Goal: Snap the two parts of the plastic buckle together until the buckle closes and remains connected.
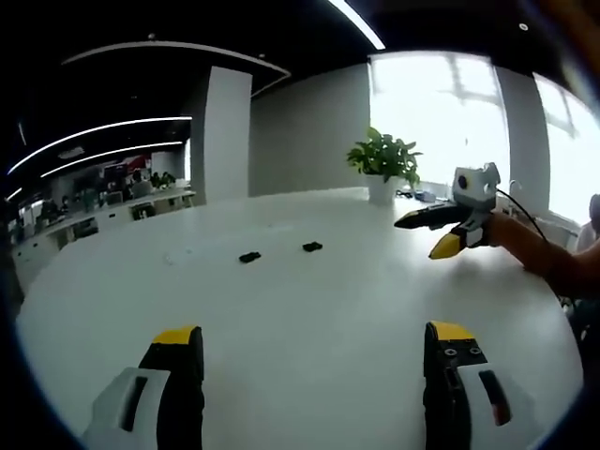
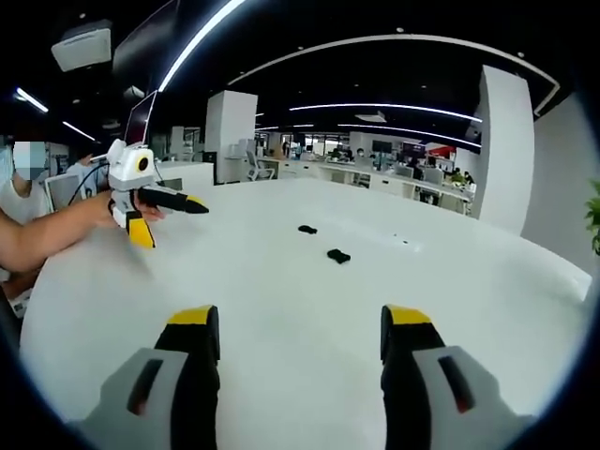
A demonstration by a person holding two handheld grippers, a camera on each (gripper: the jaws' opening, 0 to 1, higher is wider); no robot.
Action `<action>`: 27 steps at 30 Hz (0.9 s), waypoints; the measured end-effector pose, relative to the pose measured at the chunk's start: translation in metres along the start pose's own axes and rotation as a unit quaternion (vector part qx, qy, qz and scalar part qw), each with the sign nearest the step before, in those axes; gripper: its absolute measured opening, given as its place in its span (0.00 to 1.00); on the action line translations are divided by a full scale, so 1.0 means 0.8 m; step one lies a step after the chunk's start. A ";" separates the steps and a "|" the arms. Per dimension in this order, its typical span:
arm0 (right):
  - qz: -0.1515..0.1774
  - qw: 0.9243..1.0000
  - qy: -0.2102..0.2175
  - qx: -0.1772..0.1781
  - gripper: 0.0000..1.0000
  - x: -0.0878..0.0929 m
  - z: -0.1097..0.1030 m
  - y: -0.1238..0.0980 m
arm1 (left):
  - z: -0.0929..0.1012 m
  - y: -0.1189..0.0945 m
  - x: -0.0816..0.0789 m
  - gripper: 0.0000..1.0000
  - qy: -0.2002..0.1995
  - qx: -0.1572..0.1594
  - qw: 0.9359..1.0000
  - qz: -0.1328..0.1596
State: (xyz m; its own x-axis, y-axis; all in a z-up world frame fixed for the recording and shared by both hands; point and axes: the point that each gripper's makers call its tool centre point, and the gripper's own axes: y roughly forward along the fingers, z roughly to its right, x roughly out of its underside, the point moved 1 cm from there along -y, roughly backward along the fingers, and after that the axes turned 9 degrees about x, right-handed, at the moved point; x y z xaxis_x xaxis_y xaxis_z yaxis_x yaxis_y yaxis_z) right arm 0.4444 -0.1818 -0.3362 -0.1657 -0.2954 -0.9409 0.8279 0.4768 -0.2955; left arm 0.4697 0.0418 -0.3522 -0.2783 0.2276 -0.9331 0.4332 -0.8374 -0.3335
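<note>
White table (image 1: 309, 309): large, rounded top, bearing two small black buckle parts set well apart from both grippers.

Buckle parts, left gripper view: first buckle part (image 1: 249, 257) to the left, second buckle part (image 1: 312, 247) to the right, lying near each other but not touching, unjoined. In the right gripper view the same two pieces appear at mid-table, one (image 2: 307, 229) farther off, the other (image 2: 338, 256) nearer.

Left gripper (image 1: 314, 342): jaws spread wide, yellow-tipped, nothing between them, held above bare tabletop short of the buckle parts. Seen also from the right gripper view (image 2: 164, 217), held by a person's hand (image 2: 111, 214), jaws apart and empty.

Right gripper (image 2: 300, 323): jaws wide apart, holding nothing, over bare tabletop. Seen also in the left gripper view (image 1: 427, 234), raised above the table's far right, jaws parted, empty.

Pot (image 1: 382, 190): white, at the table's far edge, containing a green leafy plant (image 1: 384, 155).

Surroundings: open office with desks and ceiling light strips.
</note>
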 end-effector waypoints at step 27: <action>-0.008 1.000 0.014 -0.003 0.71 0.007 0.002 0.012 | -0.015 0.023 -0.022 0.99 -0.038 0.018 0.999 0.021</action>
State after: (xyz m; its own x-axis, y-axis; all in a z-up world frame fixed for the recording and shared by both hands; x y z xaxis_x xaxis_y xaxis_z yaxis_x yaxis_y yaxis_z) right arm 0.4522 -0.1808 -0.3441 -0.1937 -0.2802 -0.9402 0.8213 0.4779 -0.3116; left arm 0.4927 0.0280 -0.3437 -0.3244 0.1543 -0.9332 0.4149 -0.8634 -0.2870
